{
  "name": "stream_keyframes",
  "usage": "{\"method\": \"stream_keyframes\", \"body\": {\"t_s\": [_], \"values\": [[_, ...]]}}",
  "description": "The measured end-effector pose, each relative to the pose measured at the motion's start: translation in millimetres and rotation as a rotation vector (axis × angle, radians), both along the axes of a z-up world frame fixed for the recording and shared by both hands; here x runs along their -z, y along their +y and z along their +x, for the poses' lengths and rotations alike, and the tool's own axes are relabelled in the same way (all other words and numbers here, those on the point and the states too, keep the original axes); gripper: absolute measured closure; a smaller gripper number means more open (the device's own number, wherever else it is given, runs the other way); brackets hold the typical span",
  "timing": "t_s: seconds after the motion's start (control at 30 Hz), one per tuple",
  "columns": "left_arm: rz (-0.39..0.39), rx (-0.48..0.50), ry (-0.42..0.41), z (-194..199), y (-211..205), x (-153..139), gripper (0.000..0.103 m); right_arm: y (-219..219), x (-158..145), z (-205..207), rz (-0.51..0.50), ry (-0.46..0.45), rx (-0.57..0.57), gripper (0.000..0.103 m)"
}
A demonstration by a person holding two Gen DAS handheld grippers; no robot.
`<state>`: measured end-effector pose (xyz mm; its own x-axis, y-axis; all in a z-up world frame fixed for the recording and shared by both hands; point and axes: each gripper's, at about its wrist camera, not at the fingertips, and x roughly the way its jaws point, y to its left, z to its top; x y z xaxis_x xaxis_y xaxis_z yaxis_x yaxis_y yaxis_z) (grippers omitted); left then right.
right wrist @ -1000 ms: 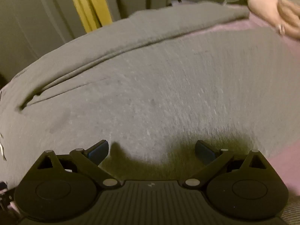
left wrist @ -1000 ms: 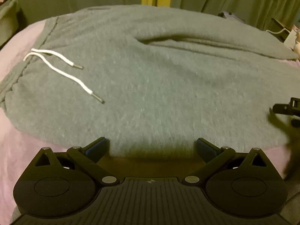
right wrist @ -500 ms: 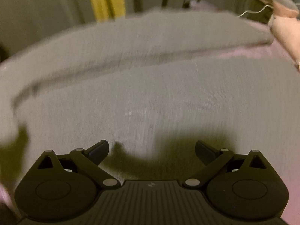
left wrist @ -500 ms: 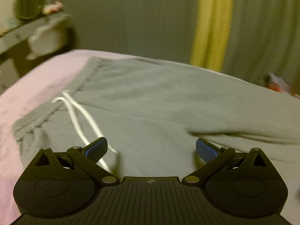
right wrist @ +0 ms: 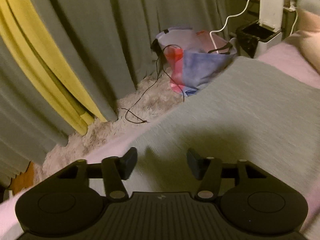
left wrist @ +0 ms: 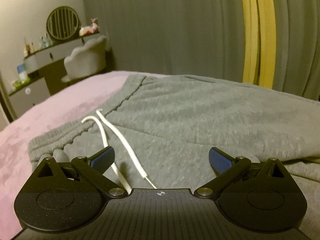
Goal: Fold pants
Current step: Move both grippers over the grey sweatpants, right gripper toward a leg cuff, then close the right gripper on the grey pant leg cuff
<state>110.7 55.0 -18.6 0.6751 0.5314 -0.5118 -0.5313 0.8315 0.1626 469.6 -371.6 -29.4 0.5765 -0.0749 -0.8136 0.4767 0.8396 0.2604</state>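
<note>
Left wrist: hand-held gripper [left wrist: 161, 159] spread wide over pants [left wrist: 200, 120] waistband; right hand-held gripper [right wrist: 162, 165] closing, empty, above leg.

Pants [right wrist: 250, 120] motion-blurred, drawstring [left wrist: 120, 140] ends perhaps hidden behind gripper body

We see pants [left wrist: 200, 120] on bed [left wrist: 50, 120], waistband twd left w/ drawstring [left wrist: 124, 146] on top, curtain [left wrist: 170, 30] behind, desk [left wrist: 40, 58] & chair [left wrist: 86, 58] far left, bag [right wrist: 196, 64] on rug [right wrist: 130, 116] beside bed.
</note>
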Motion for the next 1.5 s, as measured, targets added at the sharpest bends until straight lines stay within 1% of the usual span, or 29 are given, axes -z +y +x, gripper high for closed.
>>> {"method": "stream_keyframes", "body": {"t_s": [0.07,0.1,0.17,0.2,0.23,0.27,0.33,0.4,0.47,0.57,0.63,0.67,0.73,0.8,0.83,0.9,0.93,0.97,1.0,1.03,1.07,1.1,1.13,1.27,1.37,1.4,1.43,1.47,1.5], "values": [[-0.001,0.014,0.019,2,-1,4,0.000,1,13,25,0.017,0.034,0.030,0.041],[-0.008,0.015,0.033,5,0,7,0.000,2,18,30,0.015,0.037,0.046,0.037],[-0.010,0.012,0.051,8,0,11,0.000,6,23,33,-0.034,0.042,0.060,0.037],[-0.012,0.009,0.055,8,0,12,0.000,9,23,32,-0.060,0.050,0.053,0.043],[-0.018,0.008,0.054,8,1,13,0.000,12,24,32,-0.088,0.056,0.047,0.058],[-0.027,0.007,0.054,8,2,13,0.000,11,23,30,-0.108,0.063,0.043,0.066],[-0.047,0.000,0.054,8,4,13,0.000,4,18,18,-0.061,0.034,0.012,0.096],[-0.072,-0.006,0.051,5,6,12,0.000,-7,8,-1,-0.014,-0.008,0.007,0.096],[-0.092,-0.022,0.045,3,8,10,0.000,-18,-6,-35,0.010,-0.081,-0.019,0.097],[-0.108,-0.060,0.031,-1,11,7,0.000,-41,-20,-122,0.096,-0.194,-0.029,0.098],[-0.119,-0.067,0.021,-4,11,6,0.000,-50,-21,-184,0.100,-0.227,-0.009,0.101],[-0.123,-0.068,0.016,-5,10,5,0.000,-55,-17,-213,0.103,-0.229,0.010,0.103],[-0.126,-0.060,0.014,-7,8,4,0.000,-59,0,-267,0.029,-0.160,0.049,0.103],[-0.117,-0.052,0.022,-9,3,2,0.000,-69,16,-300,0.007,-0.100,0.069,0.103],[-0.116,-0.049,0.024,-9,2,1,0.000,-76,17,-306,0.024,-0.101,0.082,0.102],[-0.118,-0.043,0.020,-12,-2,-1,0.000,-92,10,-302,0.100,-0.149,0.110,0.098],[-0.115,-0.042,0.017,-13,-3,-2,0.000,-97,3,-297,0.114,-0.192,0.113,0.098],[-0.104,-0.043,0.016,-15,-5,-3,0.000,-98,-7,-287,0.082,-0.226,0.100,0.098],[-0.093,-0.043,0.015,-15,-7,-4,0.000,-98,-13,-277,0.041,-0.243,0.083,0.091],[-0.089,-0.040,0.016,-16,-9,-4,0.000,-98,-17,-263,0.010,-0.243,0.066,0.074],[-0.090,-0.037,0.016,-16,-10,-4,0.000,-98,-18,-250,-0.009,-0.234,0.054,0.066],[-0.097,-0.033,0.016,-16,-10,-4,0.000,-95,-19,-234,-0.033,-0.231,0.037,0.052],[-0.105,-0.031,0.016,-16,-10,-3,0.000,-91,-20,-217,-0.064,-0.227,0.011,0.051],[-0.102,-0.034,0.042,-12,-9,2,0.000,-75,-12,-177,-0.188,-0.190,-0.054,0.051],[-0.119,-0.036,0.052,-9,-6,6,0.000,-64,3,-149,-0.294,-0.102,-0.079,0.057],[-0.123,-0.037,0.055,-9,-4,7,0.000,-63,7,-142,-0.330,-0.087,-0.077,0.067],[-0.127,-0.039,0.057,-8,-3,8,0.000,-63,10,-136,-0.363,-0.074,-0.072,0.080],[-0.132,-0.040,0.059,-7,-2,9,0.000,-64,13,-131,-0.381,-0.060,-0.065,0.086],[-0.138,-0.040,0.058,-7,-1,9,0.000,-66,16,-125,-0.381,-0.047,-0.052,0.087]]}}
